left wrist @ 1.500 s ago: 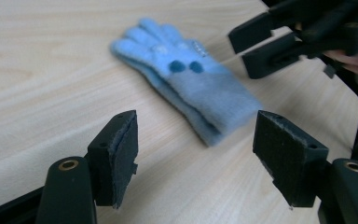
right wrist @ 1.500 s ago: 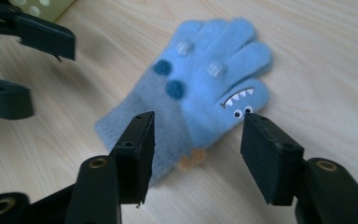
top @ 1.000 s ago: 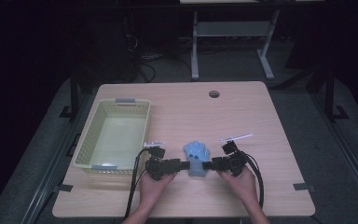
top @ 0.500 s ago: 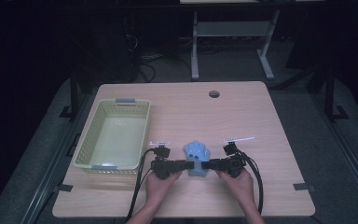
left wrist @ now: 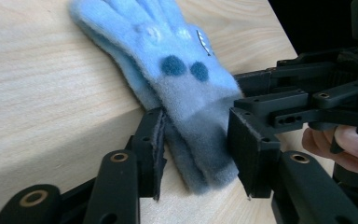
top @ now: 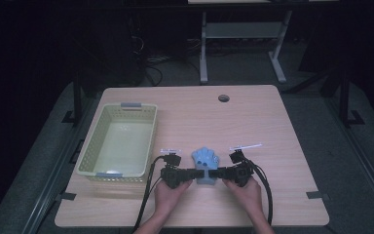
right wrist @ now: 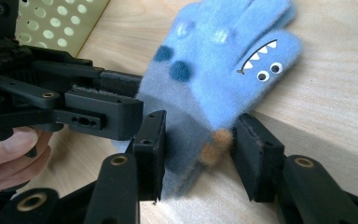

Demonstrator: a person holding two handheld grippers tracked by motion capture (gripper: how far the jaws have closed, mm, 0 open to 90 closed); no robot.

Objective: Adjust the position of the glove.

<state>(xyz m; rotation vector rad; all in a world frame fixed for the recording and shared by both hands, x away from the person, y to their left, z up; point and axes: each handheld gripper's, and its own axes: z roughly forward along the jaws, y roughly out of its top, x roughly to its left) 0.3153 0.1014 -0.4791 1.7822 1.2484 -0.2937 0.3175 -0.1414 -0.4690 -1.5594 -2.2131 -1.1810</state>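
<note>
A fuzzy light-blue glove (top: pixel 205 157) with dark-blue dots and a toothy monster face lies flat on the wooden table (top: pixel 253 126), near the front edge, fingers pointing away from me. My left gripper (top: pixel 198 174) comes at its grey cuff from the left and my right gripper (top: pixel 215 174) from the right. In the left gripper view the glove (left wrist: pixel 168 56) has its cuff filling the gap of the left gripper (left wrist: pixel 196 149), both pads against it. In the right gripper view the right gripper (right wrist: pixel 199 140) likewise pinches the cuff of the glove (right wrist: pixel 223 51). Both pairs of jaws have just been closing on the cuff.
A pale yellow-green perforated basket (top: pixel 88 151) stands at the left of the table, close to my left hand, and its wall (right wrist: pixel 56 18) appears in the right gripper view. A cable hole (top: pixel 223 98) sits near the far edge. Dark floor and a metal frame lie beyond.
Both hands have stayed in place at the glove's cuff. The two pairs of jaws have narrowed around it.
</note>
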